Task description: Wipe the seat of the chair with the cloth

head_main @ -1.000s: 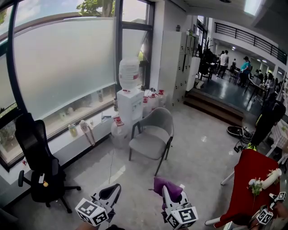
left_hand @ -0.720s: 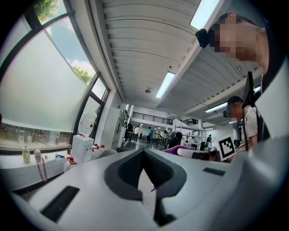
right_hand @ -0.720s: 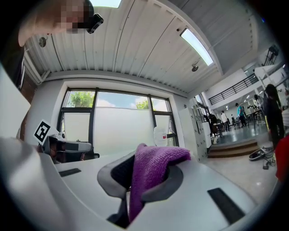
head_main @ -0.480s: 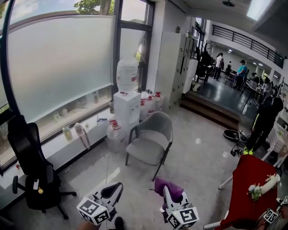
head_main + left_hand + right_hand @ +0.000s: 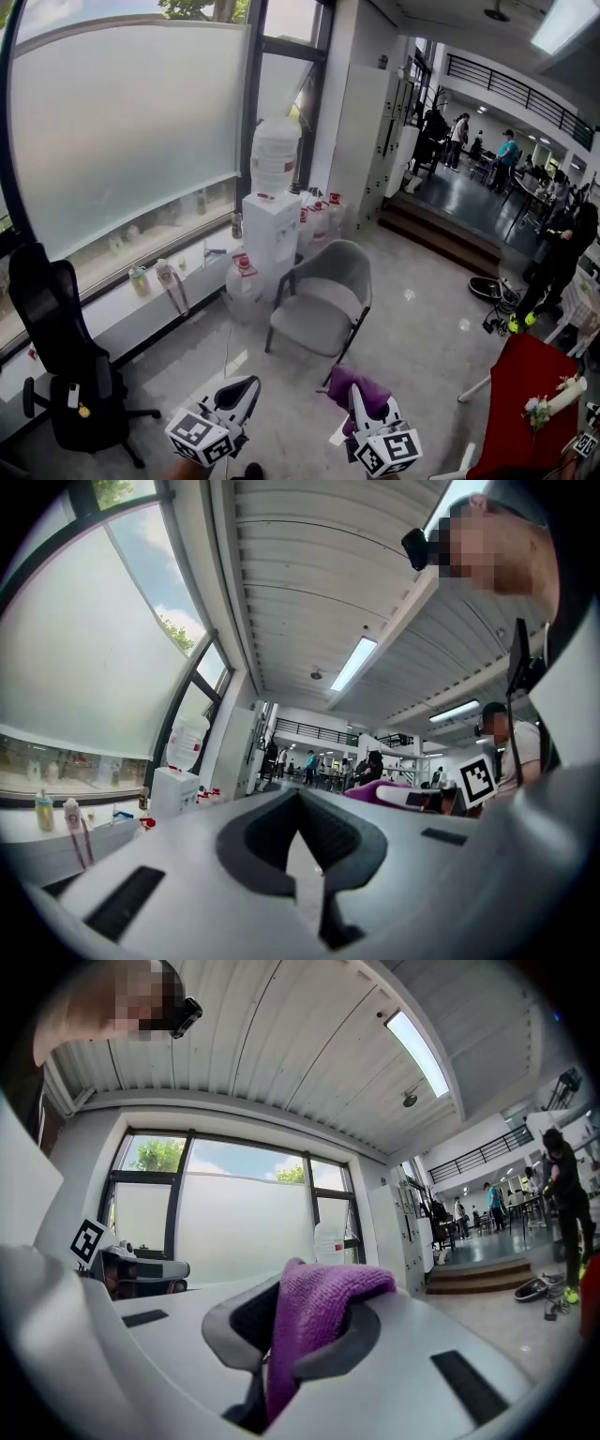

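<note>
The right tongs (image 5: pixel 314 1312) were clenched on a purple cloth (image 5: pixel 323 1293), nubby and folded over the tips, its lower end lost between the tongs. The left tongs (image 5: pixel 302 799) were clenched on nothing. Both hung near, well apart from the grey chair (image 5: pixel 323 291) and its bare seat (image 5: pixel 307 324). A water dispenser (image 5: pixel 271 220) stood just beyond on the left. A black office chair (image 5: pixel 66 375) sat near left.

bright window daylight, fisheye-warped edges, soft focus
</note>
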The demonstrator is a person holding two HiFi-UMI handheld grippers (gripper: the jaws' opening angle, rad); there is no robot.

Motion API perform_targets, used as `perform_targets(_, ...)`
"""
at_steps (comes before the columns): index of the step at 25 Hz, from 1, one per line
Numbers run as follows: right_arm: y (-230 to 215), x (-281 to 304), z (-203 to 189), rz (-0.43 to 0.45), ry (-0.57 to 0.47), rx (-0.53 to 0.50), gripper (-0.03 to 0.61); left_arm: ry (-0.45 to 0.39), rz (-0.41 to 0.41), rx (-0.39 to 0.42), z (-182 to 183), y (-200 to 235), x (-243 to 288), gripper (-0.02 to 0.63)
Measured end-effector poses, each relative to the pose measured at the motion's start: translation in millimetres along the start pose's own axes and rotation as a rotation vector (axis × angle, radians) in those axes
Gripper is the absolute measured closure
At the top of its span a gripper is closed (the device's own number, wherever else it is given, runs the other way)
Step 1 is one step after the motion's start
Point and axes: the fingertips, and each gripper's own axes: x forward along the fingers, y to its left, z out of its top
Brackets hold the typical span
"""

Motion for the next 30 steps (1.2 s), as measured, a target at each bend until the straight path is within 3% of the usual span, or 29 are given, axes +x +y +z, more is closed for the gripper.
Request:
perform_targets(16,-7.1,76.1,-5.8,-0.113,0.034,-0.016,0.549,0.008,-0.077,-0.004,6.5,90.7,32.5,0.611)
perform_targets(24,-21.6,117.5,-1.8,-0.078,0.026,-0.029,0.549,0.021,-0.077,-0.026,6.1,110.5,71.0,0.611)
perform_targets(30,-57.5,157.6,-0.8,-0.045,0.009,-0.018,0.549,0.019,-0.047,-0.007,11.0,126.6,120.6,0.611)
